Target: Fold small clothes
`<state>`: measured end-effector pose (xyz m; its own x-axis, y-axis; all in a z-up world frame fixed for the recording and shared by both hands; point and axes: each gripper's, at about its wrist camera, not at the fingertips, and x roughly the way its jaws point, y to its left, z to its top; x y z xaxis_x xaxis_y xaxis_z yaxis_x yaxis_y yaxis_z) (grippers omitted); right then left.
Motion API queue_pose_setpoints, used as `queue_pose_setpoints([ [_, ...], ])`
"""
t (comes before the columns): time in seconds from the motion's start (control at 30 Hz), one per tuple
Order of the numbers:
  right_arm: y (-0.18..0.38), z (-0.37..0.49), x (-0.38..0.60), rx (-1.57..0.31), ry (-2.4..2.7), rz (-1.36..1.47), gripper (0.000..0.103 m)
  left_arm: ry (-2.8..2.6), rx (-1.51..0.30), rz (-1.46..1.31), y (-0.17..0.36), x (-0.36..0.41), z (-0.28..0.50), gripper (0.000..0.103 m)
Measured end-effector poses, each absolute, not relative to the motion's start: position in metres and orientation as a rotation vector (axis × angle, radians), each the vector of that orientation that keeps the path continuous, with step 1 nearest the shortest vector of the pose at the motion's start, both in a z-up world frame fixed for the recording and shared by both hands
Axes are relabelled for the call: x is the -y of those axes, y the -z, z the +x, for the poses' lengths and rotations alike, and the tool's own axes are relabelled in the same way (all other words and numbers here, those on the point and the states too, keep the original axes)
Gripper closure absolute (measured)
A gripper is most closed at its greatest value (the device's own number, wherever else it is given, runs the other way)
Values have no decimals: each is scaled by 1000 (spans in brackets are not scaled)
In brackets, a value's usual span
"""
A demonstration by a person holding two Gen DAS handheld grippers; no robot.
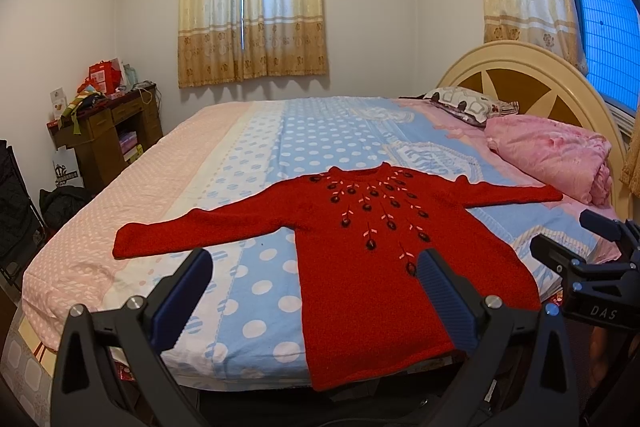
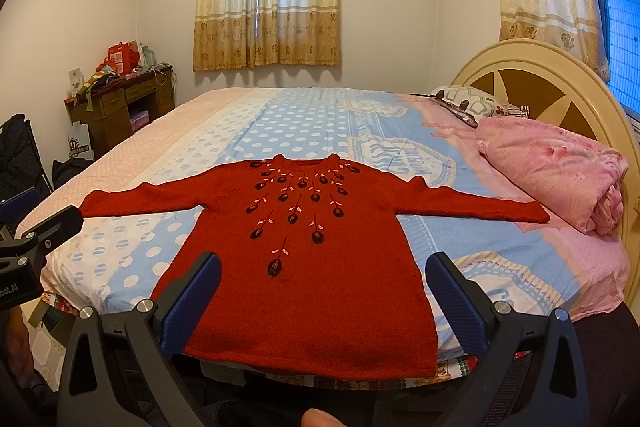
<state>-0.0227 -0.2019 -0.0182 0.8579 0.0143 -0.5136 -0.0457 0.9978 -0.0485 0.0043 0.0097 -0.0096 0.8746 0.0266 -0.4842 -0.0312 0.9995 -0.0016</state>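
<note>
Both fingers (image 1: pixel 316 291) (image 2: pixel 323 291) spread, released; red sweater (image 2: pixel 304 251) flat, hem at bed (image 2: pixel 312 115) edge

I could read "DAS" on the right gripper (image 1: pixel 592 259) body in my left view, and "oot.AI" on the left gripper (image 2: pixel 24 239) in my right view.

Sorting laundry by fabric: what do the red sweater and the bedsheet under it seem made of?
Red sweater: looks like knitted wool or acrylic, matte and fuzzy, with embroidered dark flowers. Bedsheet: likely thin woven cotton, smooth, printed with dots.
</note>
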Motion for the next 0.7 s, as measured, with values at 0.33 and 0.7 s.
queue_pose_setpoints([
  [0.33, 36, 3, 215, -584, 2, -68, 1, -35, -536, 11, 21, -10, 21, 0],
  [0.7, 74, 59, 245, -658, 15, -31, 1, -31, -608, 48, 46, -18, 86, 0],
])
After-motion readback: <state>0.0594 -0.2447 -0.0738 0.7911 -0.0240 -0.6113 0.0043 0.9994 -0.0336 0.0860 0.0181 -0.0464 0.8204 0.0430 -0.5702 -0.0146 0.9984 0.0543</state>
